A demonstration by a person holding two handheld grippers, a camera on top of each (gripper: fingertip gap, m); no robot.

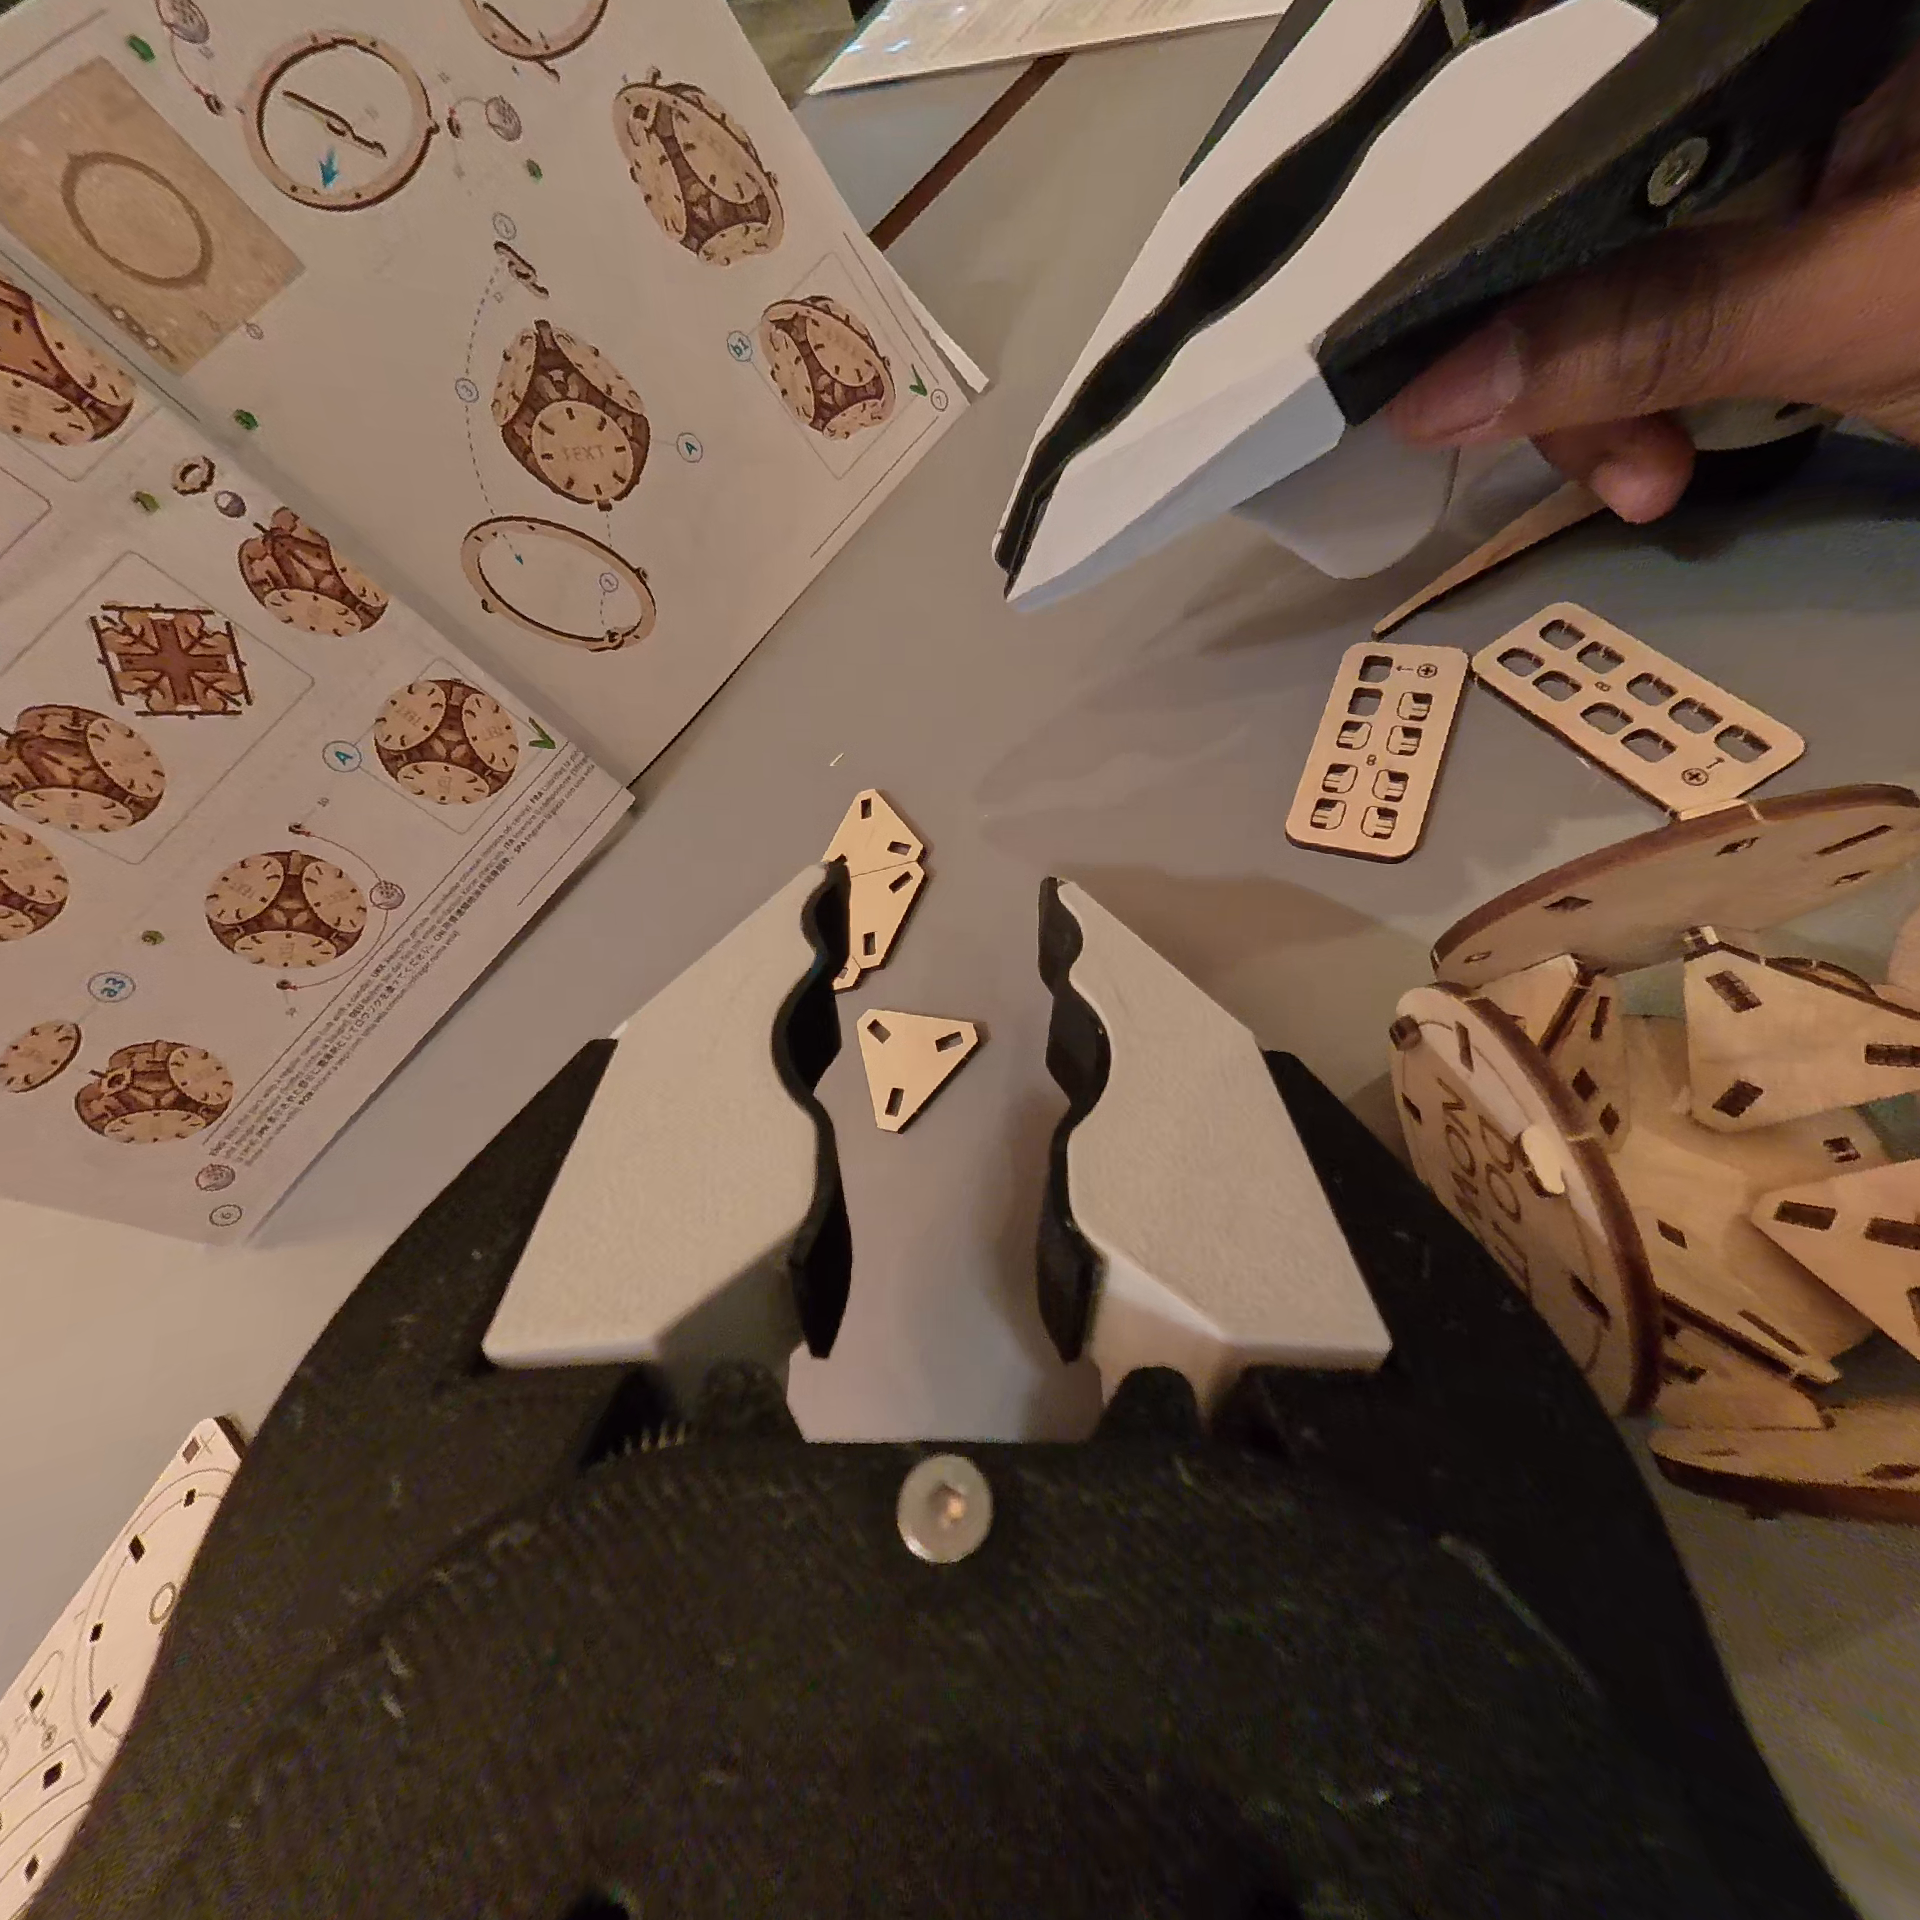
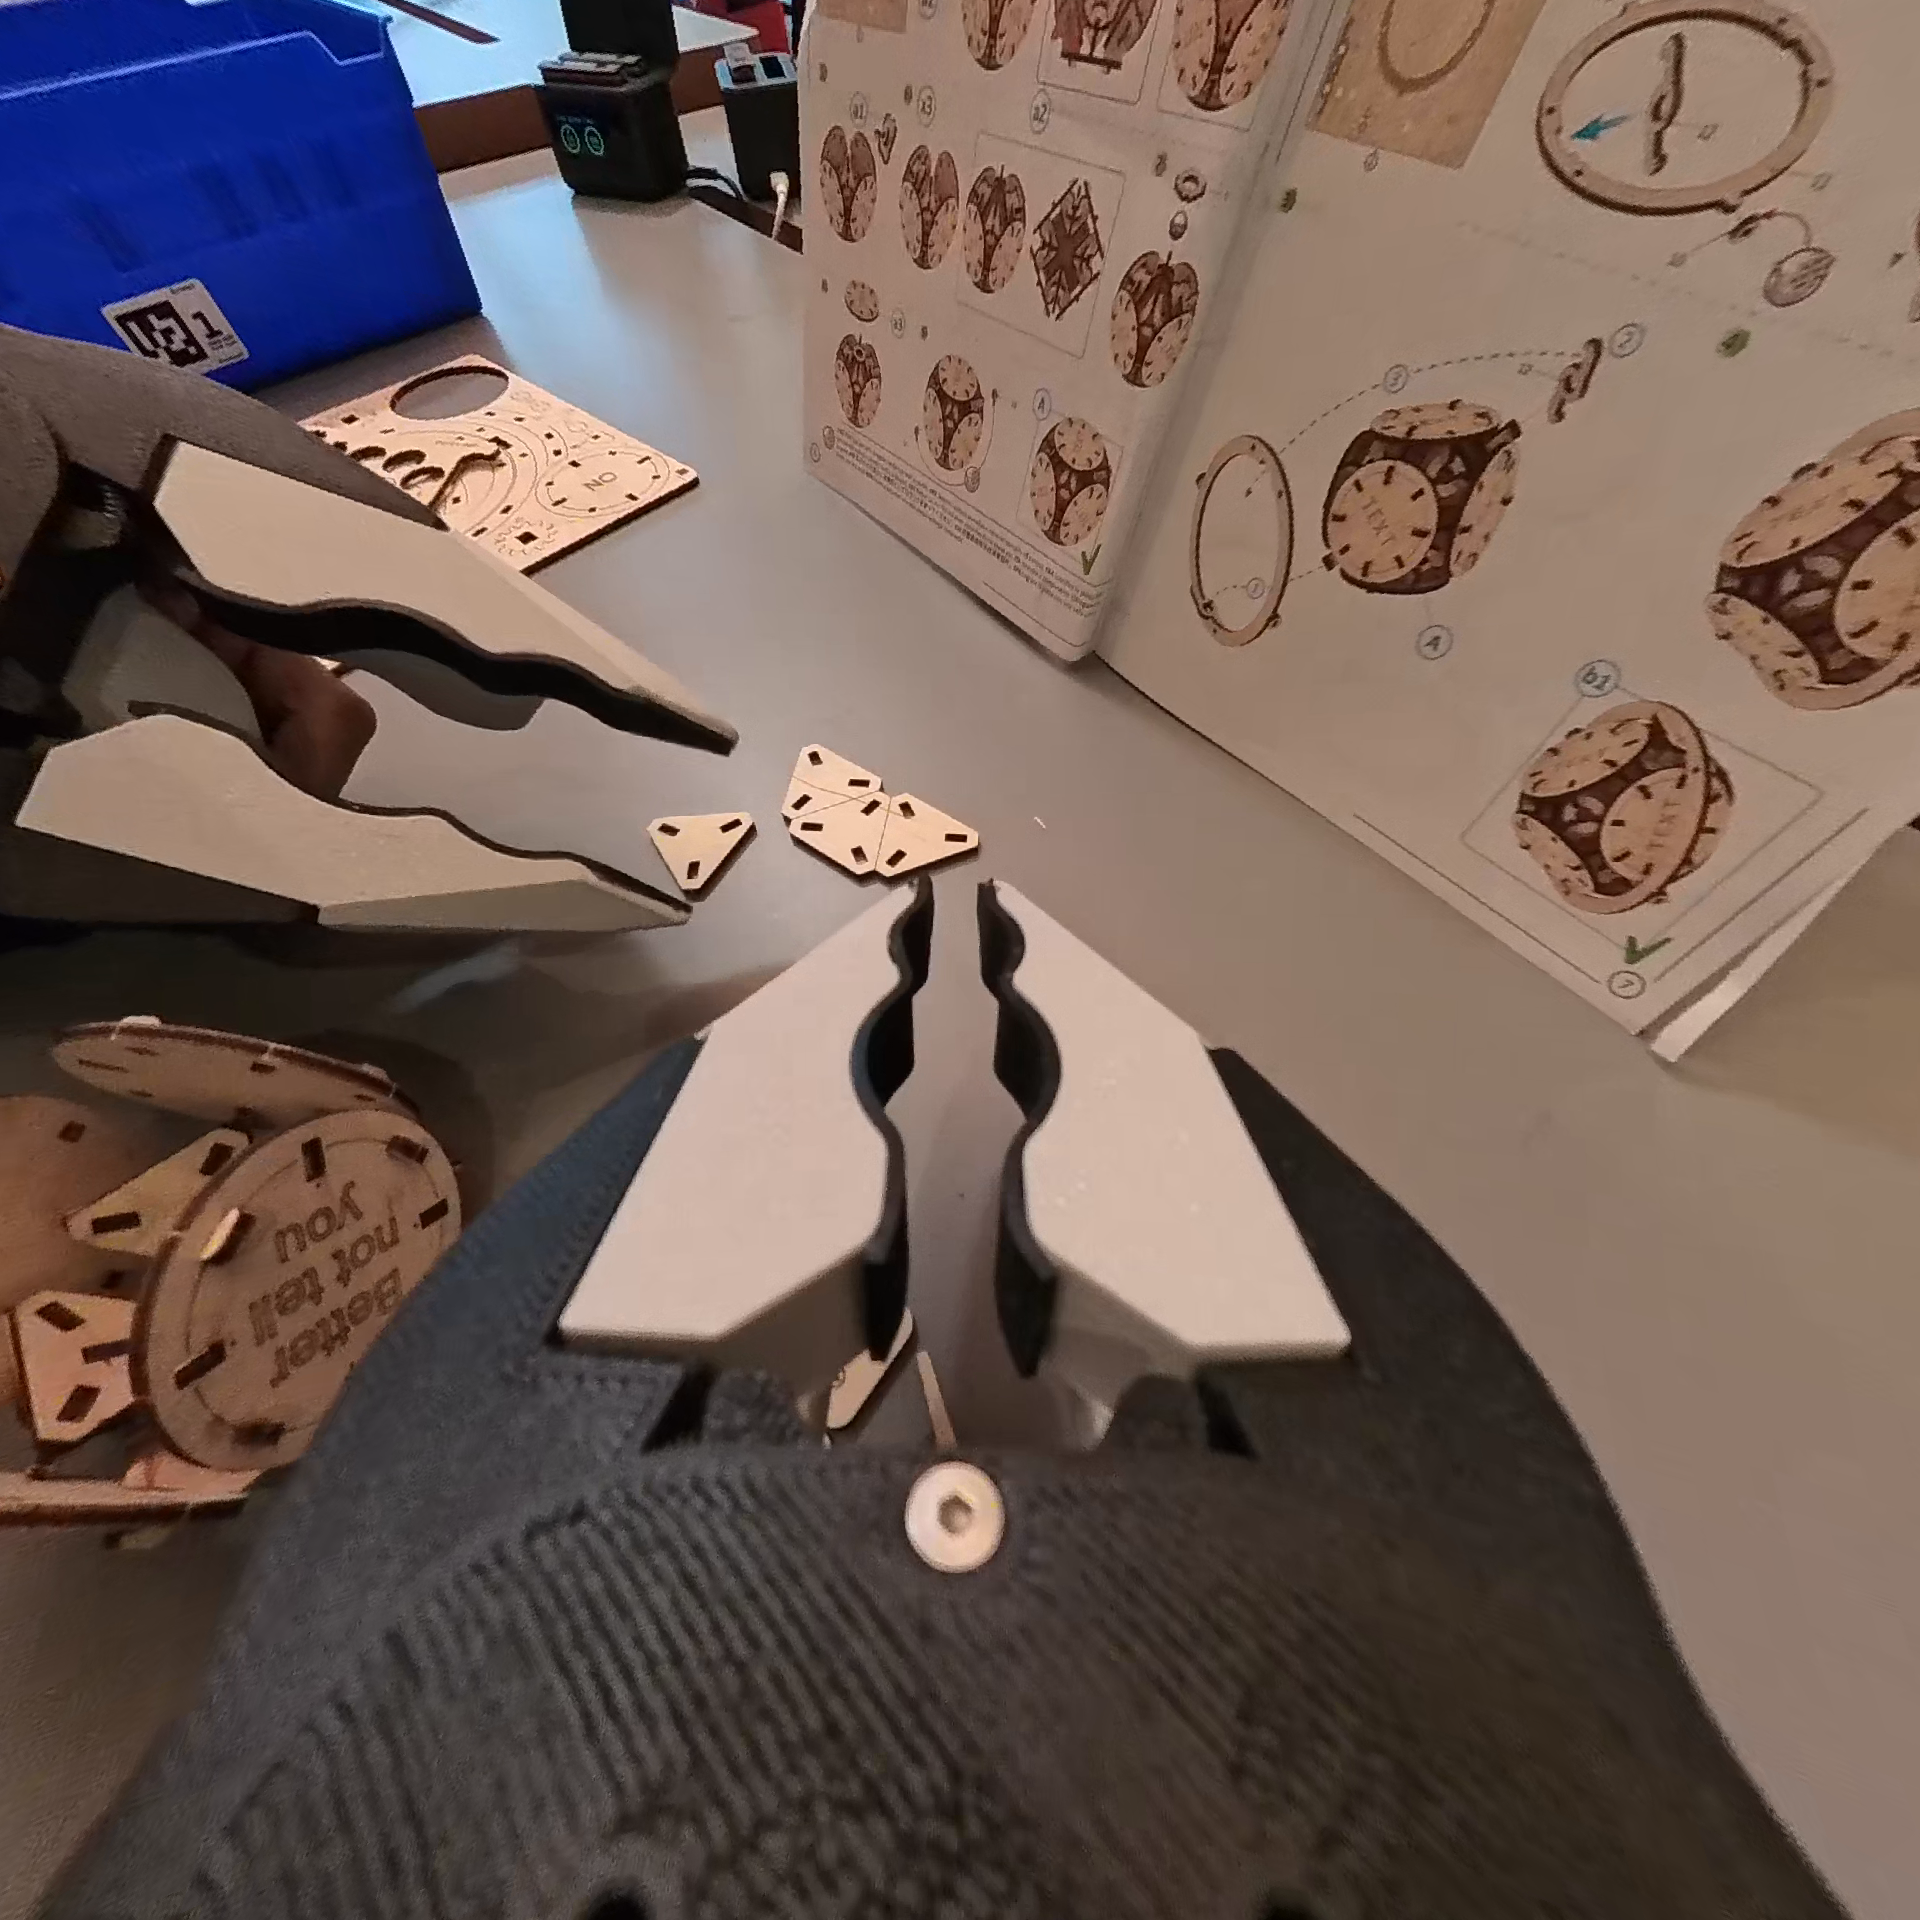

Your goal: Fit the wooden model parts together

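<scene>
My left gripper (image 1: pixel 935 881) is open and low over the grey table (image 1: pixel 1039 675). A single wooden triangle (image 1: pixel 920 1065) with three slots lies flat on the table between its fingers, with a gap to each pad. A cluster of joined triangles (image 1: pixel 881 868) lies by the left fingertip (image 1: pixel 816 883). In the right wrist view the left gripper (image 2: pixel 707 828) straddles the single triangle (image 2: pixel 701 844). My right gripper (image 2: pixel 954 885) stands just short of the cluster (image 2: pixel 878 821), its fingers only slightly apart with nothing between them. It also shows in the left wrist view (image 1: pixel 1013 577), held by a hand (image 1: pixel 1662 343).
A partly built wooden model (image 1: pixel 1662 1195) (image 2: pixel 260 1278) lies beside the grippers. Printed instruction sheets (image 1: pixel 416 416) (image 2: pixel 1455 468) lie beyond the triangles. Two small slotted wooden frames (image 1: pixel 1371 748) and a thin stick (image 1: pixel 1486 571) lie nearby. A cut-out wooden sheet (image 2: pixel 530 468) and a blue bin (image 2: pixel 208 177) stand farther off. Some 6 cm of space lies between my two pairs of fingers.
</scene>
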